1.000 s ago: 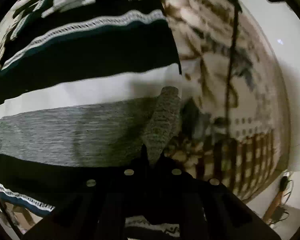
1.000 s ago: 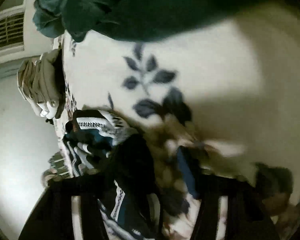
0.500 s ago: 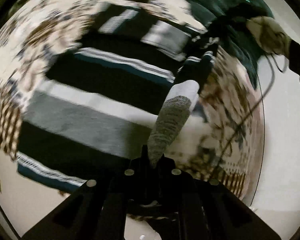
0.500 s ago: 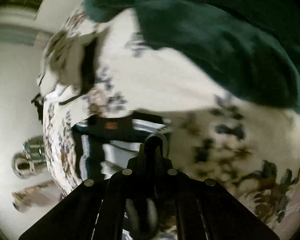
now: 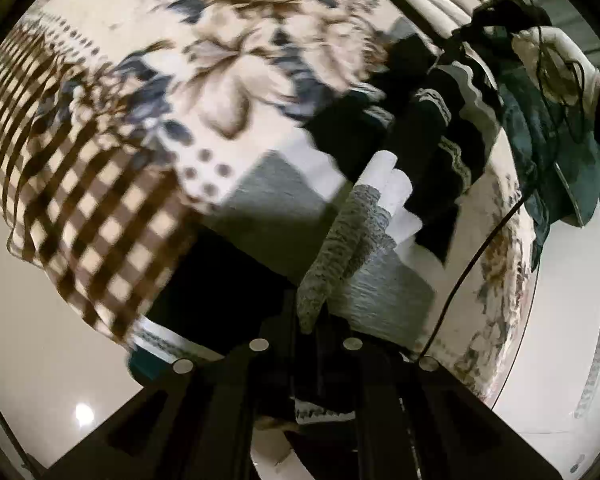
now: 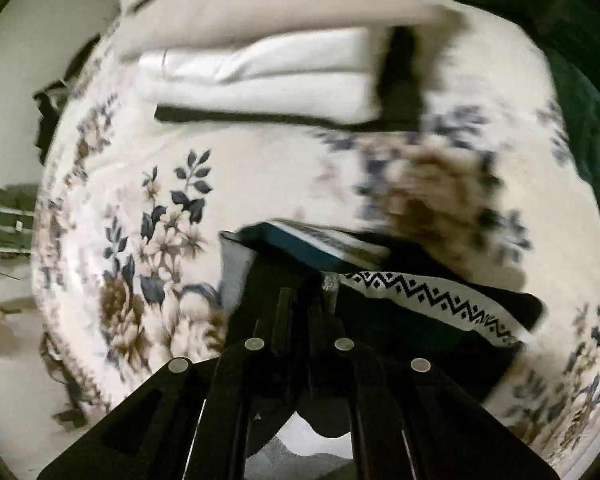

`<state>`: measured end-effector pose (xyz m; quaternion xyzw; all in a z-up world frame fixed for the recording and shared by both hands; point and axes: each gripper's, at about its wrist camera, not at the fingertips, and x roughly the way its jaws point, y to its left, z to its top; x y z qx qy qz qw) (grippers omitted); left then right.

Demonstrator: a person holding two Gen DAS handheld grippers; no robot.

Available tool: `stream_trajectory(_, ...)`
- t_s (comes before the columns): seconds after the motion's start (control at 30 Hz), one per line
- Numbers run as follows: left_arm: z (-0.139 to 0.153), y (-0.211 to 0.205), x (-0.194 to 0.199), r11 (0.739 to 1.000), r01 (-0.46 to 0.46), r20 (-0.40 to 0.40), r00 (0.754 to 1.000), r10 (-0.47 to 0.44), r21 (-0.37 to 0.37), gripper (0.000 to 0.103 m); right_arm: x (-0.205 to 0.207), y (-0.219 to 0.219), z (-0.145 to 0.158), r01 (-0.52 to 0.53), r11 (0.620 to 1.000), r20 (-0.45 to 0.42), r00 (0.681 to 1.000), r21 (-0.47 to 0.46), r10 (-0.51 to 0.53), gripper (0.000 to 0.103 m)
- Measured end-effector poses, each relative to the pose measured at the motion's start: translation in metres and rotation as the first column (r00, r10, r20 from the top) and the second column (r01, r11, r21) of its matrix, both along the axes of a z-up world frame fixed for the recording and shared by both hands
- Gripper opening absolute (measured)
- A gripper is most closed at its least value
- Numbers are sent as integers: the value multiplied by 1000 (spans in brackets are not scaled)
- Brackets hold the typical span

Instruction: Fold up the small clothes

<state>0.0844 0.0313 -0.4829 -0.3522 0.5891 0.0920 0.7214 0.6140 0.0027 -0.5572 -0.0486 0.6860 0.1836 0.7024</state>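
A striped knit sweater [image 5: 260, 196] in black, white and grey bands lies on the floral bedspread [image 5: 228, 52]. My left gripper [image 5: 308, 316] is shut on a grey and white fold of it, which stretches up and away from the jaws. In the right wrist view the same sweater [image 6: 432, 300] shows its black cloth, teal edge and zigzag band. My right gripper [image 6: 304, 292] is shut on the black cloth, lifted above the bed. Both views are blurred by motion.
White pillows [image 6: 268, 64] lie at the head of the bed. A dark green blanket [image 6: 572, 80] covers the far right; it shows as the blanket [image 5: 556, 152] in the left view too. A black cable [image 5: 476, 256] hangs past the bed's edge over the pale floor [image 5: 40, 352].
Both grippers have swept across the bed with the sweater held in them, and both have rolled. The checked border and pillows have come into view.
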Motion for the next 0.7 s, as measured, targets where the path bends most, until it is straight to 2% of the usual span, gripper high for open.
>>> stream_trajectory(0.1, -18, 21, -4, 999, 5, -18, 1000, -6, -39, 5, -3, 35, -22, -14, 999, -5, 1000, -46, 14, 5)
stream_trajectory(0.17, -36, 37, -6, 993, 35, -41, 998, -40, -111, 8, -4, 52, -38, -14, 998, -27, 1000, -65, 12, 6)
stream_trajectory(0.2, -44, 44, -7, 991, 38, -66, 997, -47, -131, 10, -4, 57, -48, -2, 998, -71, 998, -59, -2, 10)
stream_trajectory(0.23, -50, 54, -11, 988, 28, -83, 996, -41, -151, 13, -6, 59, -51, 11, 998, -95, 995, -55, -16, 22)
stream_trajectory(0.27, -53, 64, -16, 985, 18, -87, 996, -33, -172, 17, -10, 58, -52, 24, 999, -115, 993, -42, -29, 30)
stream_trajectory(0.3, -54, 73, -20, 983, 12, -92, 995, -29, -182, 33, -21, 54, -46, 37, 999, -127, 991, -10, -38, 41)
stream_trajectory(0.33, -53, 83, -25, 984, 8, -102, 994, -26, -180, 49, -33, 49, -40, 35, 999, -129, 991, 11, -33, 48)
stream_trajectory(0.43, -46, 107, -38, 987, 18, -113, 993, -36, -161, 52, -97, 26, -12, -33, 998, -136, 990, 59, 41, 48)
stream_trajectory(0.53, -40, 115, -41, 984, 38, -116, 992, -59, -172, 52, -183, -14, 0, -82, 996, -172, 981, 44, 89, 48)
stream_trajectory(0.6, -39, 113, -37, 983, 73, -115, 989, -93, -167, 52, -239, -43, -6, -86, 996, -219, 972, 20, 88, 48)
stream_trajectory(0.7, -40, 98, -20, 981, 115, -123, 983, -135, -159, 52, -329, -90, -34, -61, 997, -278, 960, -54, 44, 48)
